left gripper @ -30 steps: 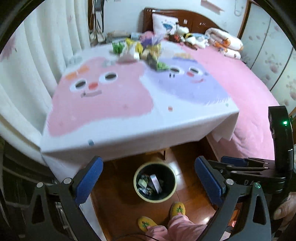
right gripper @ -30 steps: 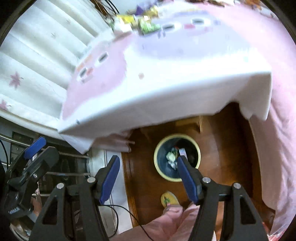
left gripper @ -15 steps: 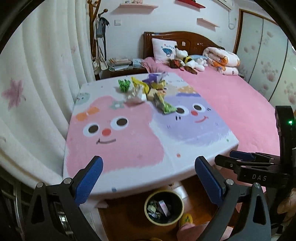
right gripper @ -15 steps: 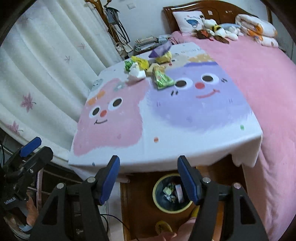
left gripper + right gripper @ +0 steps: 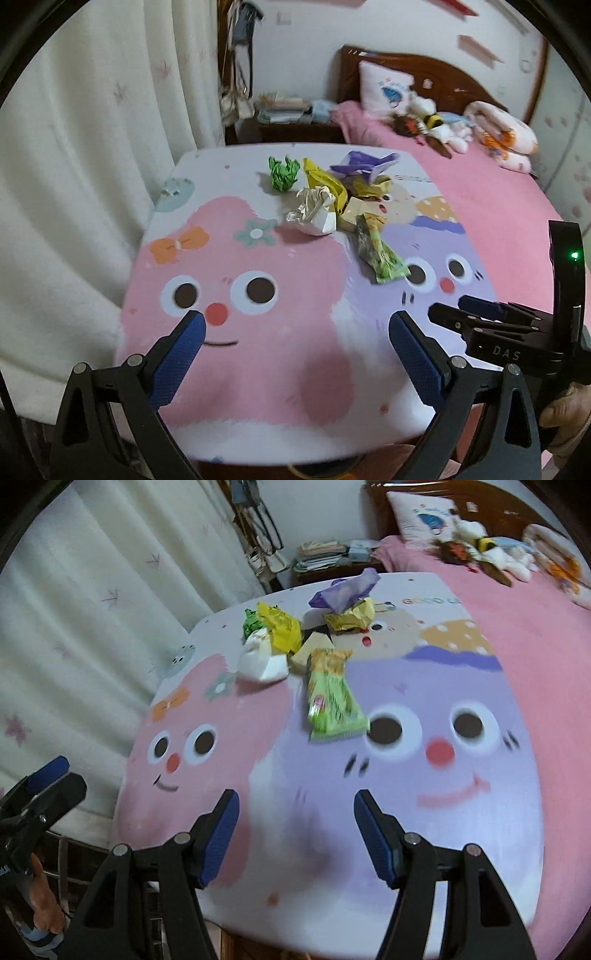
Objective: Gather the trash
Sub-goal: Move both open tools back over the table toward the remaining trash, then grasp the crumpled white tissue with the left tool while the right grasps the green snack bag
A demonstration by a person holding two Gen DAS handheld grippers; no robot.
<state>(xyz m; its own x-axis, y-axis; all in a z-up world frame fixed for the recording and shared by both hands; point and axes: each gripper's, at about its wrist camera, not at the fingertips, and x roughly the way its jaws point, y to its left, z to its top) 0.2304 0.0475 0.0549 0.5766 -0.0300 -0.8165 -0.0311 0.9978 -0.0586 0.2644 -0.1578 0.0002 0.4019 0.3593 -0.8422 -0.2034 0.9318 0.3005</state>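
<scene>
Left wrist view: left gripper (image 5: 295,328) over near edge of table (image 5: 258,376), cartoon-face cloth, jaws spread wide, nothing between the blue pads. Right gripper (image 5: 480,314) visible at far right of this view, side-on, a hand (image 5: 565,417) on its handle.

Right wrist view: right gripper (image 5: 295,812) also wide apart and empty, hanging above near part of the cloth. Left gripper (image 5: 44,779) shows at left edge.

Trash sits in a cluster on far half of table, well apart from both grippers: crumpled green wrapper (image 5: 282,173) far left, white crumpled paper (image 5: 314,212), yellow bag (image 5: 325,181), purple wrapper (image 5: 364,164) farthest back, beige box (image 5: 352,212), long green snack packet (image 5: 332,701) nearest, lying flat.

Pink bed (image 5: 498,206) to the right; white curtain (image 5: 74,166) to the left.
</scene>
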